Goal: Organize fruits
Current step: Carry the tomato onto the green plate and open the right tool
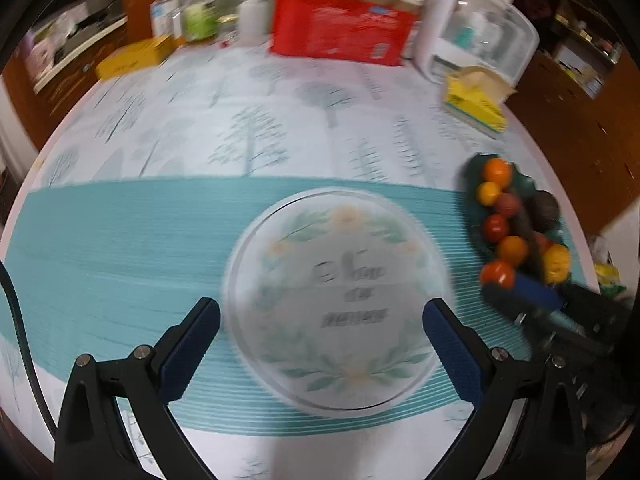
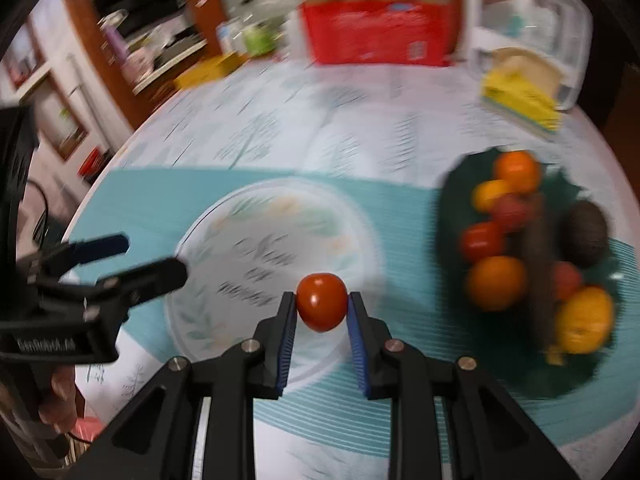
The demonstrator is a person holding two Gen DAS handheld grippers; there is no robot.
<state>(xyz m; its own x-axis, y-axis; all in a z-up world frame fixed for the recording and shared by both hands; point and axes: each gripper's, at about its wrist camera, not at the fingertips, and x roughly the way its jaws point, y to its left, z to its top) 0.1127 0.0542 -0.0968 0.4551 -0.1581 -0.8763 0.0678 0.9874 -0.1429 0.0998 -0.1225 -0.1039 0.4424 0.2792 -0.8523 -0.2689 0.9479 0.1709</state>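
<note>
My right gripper (image 2: 322,304) is shut on a red tomato (image 2: 322,301) and holds it above the right edge of the round floral plate (image 2: 224,248). The tomato (image 1: 497,273) and that gripper also show at the right of the left wrist view. A dark green dish (image 2: 452,208) on the right holds several fruits: oranges, tomatoes, a yellow fruit and a dark avocado (image 2: 587,236). My left gripper (image 1: 320,312) is open and empty, its fingers wide apart over the near side of the plate (image 1: 340,392). The dish (image 1: 472,168) lies right of the plate.
A red box (image 1: 340,28) with jars on top stands at the back of the table. A white appliance (image 1: 480,32) and an open yellow box (image 1: 474,100) are at the back right, a flat yellow box (image 1: 132,56) and bottles at the back left.
</note>
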